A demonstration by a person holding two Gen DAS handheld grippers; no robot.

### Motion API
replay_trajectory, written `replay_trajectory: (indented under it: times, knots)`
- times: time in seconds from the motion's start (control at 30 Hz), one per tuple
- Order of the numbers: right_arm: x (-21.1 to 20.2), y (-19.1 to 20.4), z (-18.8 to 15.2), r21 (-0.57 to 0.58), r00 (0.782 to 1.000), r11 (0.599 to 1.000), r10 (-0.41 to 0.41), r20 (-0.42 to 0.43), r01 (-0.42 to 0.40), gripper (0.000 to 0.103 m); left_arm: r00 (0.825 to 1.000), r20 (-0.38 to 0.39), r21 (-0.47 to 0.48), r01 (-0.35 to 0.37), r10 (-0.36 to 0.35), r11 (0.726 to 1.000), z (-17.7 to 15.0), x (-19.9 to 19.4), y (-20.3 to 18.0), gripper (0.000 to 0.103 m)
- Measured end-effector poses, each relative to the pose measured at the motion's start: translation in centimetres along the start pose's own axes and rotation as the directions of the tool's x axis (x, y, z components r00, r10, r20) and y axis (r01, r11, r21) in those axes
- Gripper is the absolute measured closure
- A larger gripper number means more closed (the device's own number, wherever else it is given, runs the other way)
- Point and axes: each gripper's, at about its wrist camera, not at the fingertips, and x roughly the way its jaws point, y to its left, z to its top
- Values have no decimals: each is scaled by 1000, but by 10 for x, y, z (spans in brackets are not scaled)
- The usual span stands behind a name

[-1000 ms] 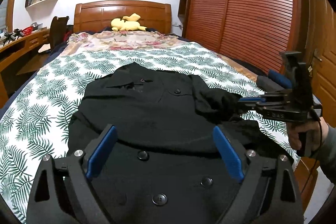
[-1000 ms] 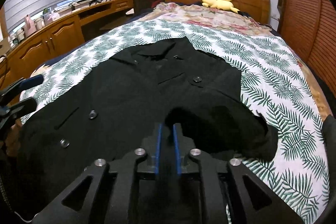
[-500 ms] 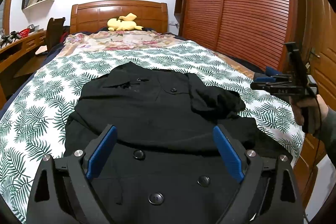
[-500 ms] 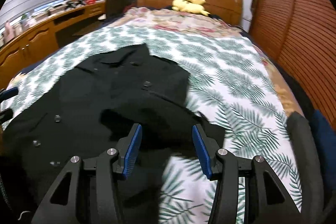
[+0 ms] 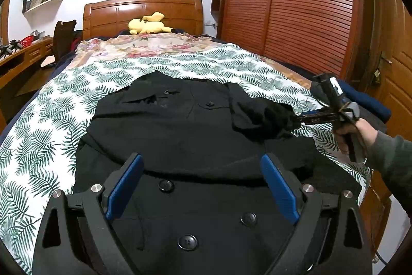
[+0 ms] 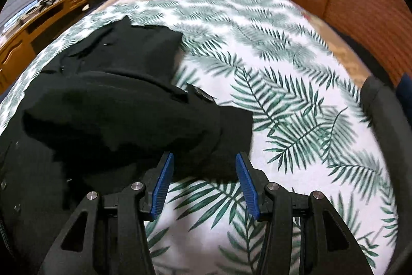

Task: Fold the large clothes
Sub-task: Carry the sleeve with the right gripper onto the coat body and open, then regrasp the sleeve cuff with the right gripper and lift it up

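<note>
A large black buttoned coat point(image 5: 180, 135) lies spread on the leaf-print bed cover point(image 5: 46, 146), collar toward the headboard. Its right sleeve point(image 5: 262, 117) is folded in over the body in a bunched heap. My left gripper point(image 5: 203, 182) is open and empty, hovering over the coat's lower front. My right gripper point(image 6: 204, 169) is open and empty, its blue pads on either side of the sleeve's edge point(image 6: 206, 135). It also shows in the left wrist view point(image 5: 298, 119), low at the sleeve's end.
A wooden headboard point(image 5: 144, 12) with a yellow plush toy point(image 5: 149, 26) stands at the far end. A wooden wardrobe point(image 5: 296, 7) runs along the right. A desk point(image 5: 18, 61) runs along the left. A dark cushion point(image 6: 381, 115) lies at the bed's right edge.
My right gripper let go of the sleeve, opened and pulled back to the right, then came back low to the sleeve's end. The sleeve now rests on the coat. My left gripper barely moved.
</note>
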Motion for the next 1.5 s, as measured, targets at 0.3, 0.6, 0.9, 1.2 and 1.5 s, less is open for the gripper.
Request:
replay_trajectory:
  times: [0.3,0.6,0.9,1.2,1.5]
  knots:
    - [31,-13,0,104,999,994,33,-20,-31,41,1000,-11,9,-1,1,1000,-1,3,-3,10]
    - [37,-14,-3,90,996,992,92,-7,-91,61,1000,-17,15,-7,7,1000,-2,2,-5,10]
    - [-13,-7,-6,48,987,997,56,153,-64,94,999,-40,16,-27,27,1000,-5,4,-2,10]
    - [-113,20,2,-55,930,989,151,334,-140,95,997,-47,16,-56,56,998,-11,-10,1,10]
    - [-174,68,2,-216,865,956,275,419,-199,95,996,-44,10,-82,83,997,-4,-39,11,10]
